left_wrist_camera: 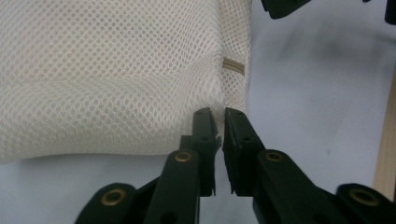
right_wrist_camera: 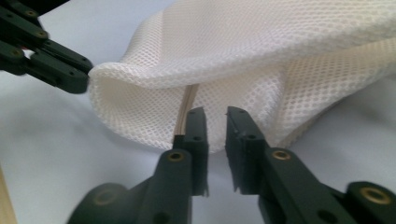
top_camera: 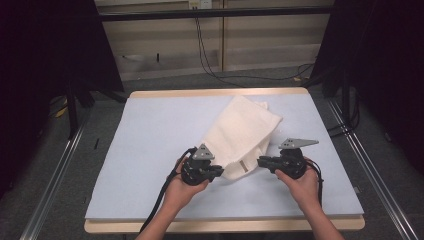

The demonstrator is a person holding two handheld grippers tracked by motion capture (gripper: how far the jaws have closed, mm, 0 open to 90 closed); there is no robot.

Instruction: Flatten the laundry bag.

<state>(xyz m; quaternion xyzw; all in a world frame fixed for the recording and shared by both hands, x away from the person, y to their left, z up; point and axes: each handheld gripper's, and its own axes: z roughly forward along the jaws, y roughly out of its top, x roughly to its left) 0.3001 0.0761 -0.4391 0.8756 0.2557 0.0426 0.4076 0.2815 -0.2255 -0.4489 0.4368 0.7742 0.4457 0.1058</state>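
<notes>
Left gripper (left_wrist_camera: pixel 219 114): nearest the lens in its own view, two black jaws drawn close with a thin slit between them, tips right at the bottom corner of the mesh bag (left_wrist_camera: pixel 112 74). Clenched on the bag's edge, going by how the cloth is pinched in the right gripper view.
Left gripper from above (top_camera: pixel 216 171): held in the person's left hand (top_camera: pixel 182 187), cable trailing back toward the table's near edge, tips at the bag's near end.
Right gripper (right_wrist_camera: pixel 215 114): jaws a little apart, tips at the lower lip of the bag (right_wrist_camera: pixel 243 60), just beside a beige tape strip (right_wrist_camera: pixel 187 100); nothing pressed between the pads, so released.
Right gripper from above (top_camera: pixel 261 161): in the right hand (top_camera: pixel 300 182), pointing left at the bag's near right edge.
Bag: white mesh, lying slantwise on the middle of the pale blue table mat (top_camera: pixel 150 140), far end toward the back right, near end between the two grippers (top_camera: pixel 240 135).
Bag mouth: in the right gripper view it bulges open, one side gripped by the other gripper's black jaws.
Table: pale wooden rim (top_camera: pixel 220 92) showing around the mat.
</notes>
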